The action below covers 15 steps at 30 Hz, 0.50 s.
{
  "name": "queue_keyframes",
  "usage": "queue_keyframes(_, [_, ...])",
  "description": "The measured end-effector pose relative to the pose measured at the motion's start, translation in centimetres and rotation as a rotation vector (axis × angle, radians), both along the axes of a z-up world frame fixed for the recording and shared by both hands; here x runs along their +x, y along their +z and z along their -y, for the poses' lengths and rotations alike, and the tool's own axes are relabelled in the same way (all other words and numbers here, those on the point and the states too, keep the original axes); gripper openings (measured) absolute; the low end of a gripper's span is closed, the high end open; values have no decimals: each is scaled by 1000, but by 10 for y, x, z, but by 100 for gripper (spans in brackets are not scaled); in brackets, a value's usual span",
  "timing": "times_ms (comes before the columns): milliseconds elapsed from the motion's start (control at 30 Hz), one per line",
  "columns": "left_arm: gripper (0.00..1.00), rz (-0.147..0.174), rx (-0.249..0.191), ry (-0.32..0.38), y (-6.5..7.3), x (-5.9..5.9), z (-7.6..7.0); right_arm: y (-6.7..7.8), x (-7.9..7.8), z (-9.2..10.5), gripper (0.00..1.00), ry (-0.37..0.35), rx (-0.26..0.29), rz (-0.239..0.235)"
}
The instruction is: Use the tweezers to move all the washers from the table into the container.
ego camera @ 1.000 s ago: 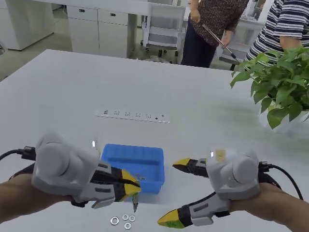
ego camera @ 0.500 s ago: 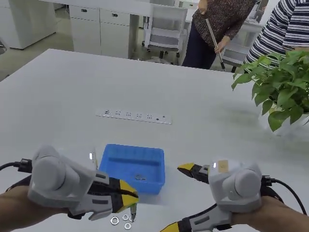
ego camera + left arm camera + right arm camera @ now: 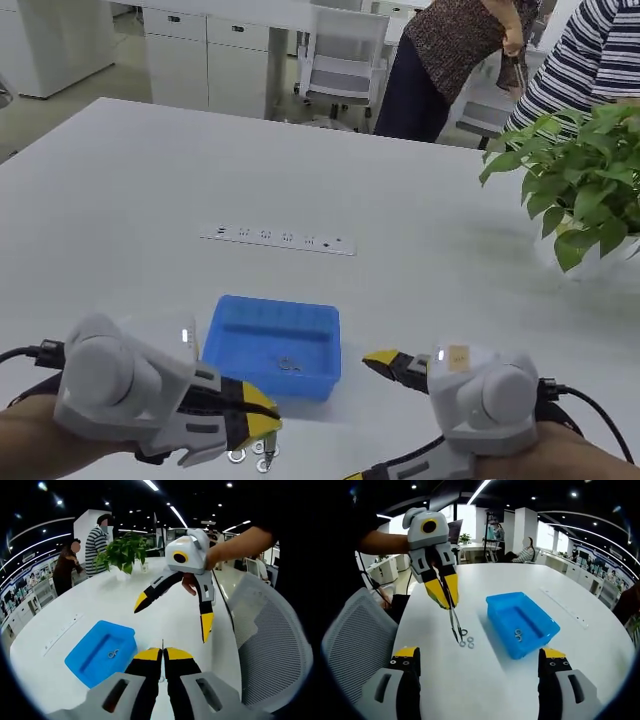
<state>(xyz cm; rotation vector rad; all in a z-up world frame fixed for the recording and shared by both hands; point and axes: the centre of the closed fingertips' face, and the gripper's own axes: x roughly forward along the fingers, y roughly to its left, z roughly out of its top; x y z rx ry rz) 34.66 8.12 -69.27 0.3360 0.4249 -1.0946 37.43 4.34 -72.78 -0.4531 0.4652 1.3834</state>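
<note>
Yellow-tipped, the right gripper (image 3: pixel 172 616) has its jaws spread wide, one rising in each bottom corner of its own view. Beyond them, at centre, three washers (image 3: pixel 466 639) lie on the white table (image 3: pixel 485 580), with the tips of the tweezers (image 3: pixel 454 622) at the cluster. The left gripper (image 3: pixel 445 597), upper left, is clamped on the tweezers. Right of centre, the blue container (image 3: pixel 505 612) holds more washers.
</note>
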Motion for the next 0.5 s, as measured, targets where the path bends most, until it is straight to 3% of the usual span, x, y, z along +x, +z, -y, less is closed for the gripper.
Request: queue_keyframes(500, [6,-15,12,1,-11,0,-2,-2,-4,0,97,8,-7,1])
